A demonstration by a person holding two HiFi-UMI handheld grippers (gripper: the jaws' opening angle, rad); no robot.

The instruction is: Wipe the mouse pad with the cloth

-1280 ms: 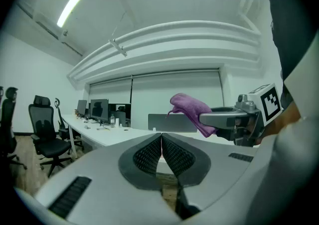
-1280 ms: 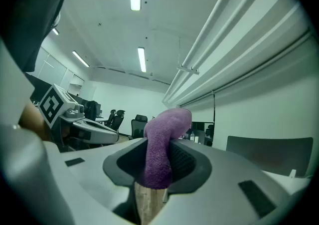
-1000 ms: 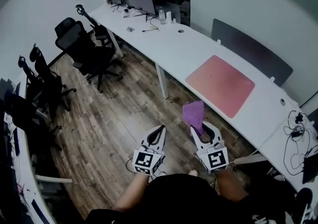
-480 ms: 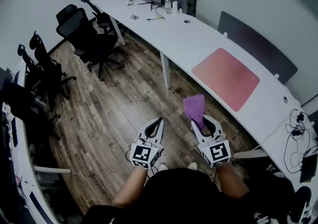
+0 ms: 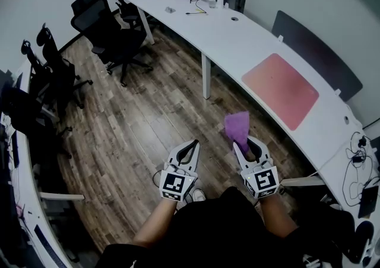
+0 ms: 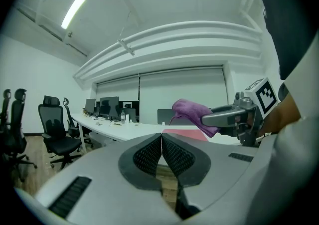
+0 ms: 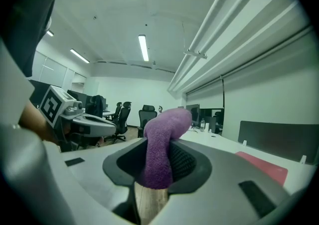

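Right gripper (image 5: 247,145): jaws clenched on the cloth (image 5: 237,125), which stands up between them and folds over at the top in the right gripper view; the grip takes a bunched lower part, the free end hanging loose past the tips

Left gripper (image 5: 192,144): jaws pressed together, nothing between them; it is held level beside the right one at lower centre of the head view

Location: the cloth is in the air at lower centre-right of the head view, over the wooden floor (image 5: 136,124) and short of the desk (image 5: 237,35) edge; the mouse pad (image 5: 280,90) lies flat on the desk at right of frame, well apart from the cloth and untouched; wiping is judged not yet begun, the step in hand being the carry to the desk

Handling, by judgement: the cloth looks soft, light and limp, of fleecy pile, not likely to slip from the ribbed pads; the free end should be laid flat on the pad so that fabric, not jaw tips, meets the surface; the pad appears thin and flexible and may creep on the smooth desk under a stroke; the idle left gripper could pin a near corner
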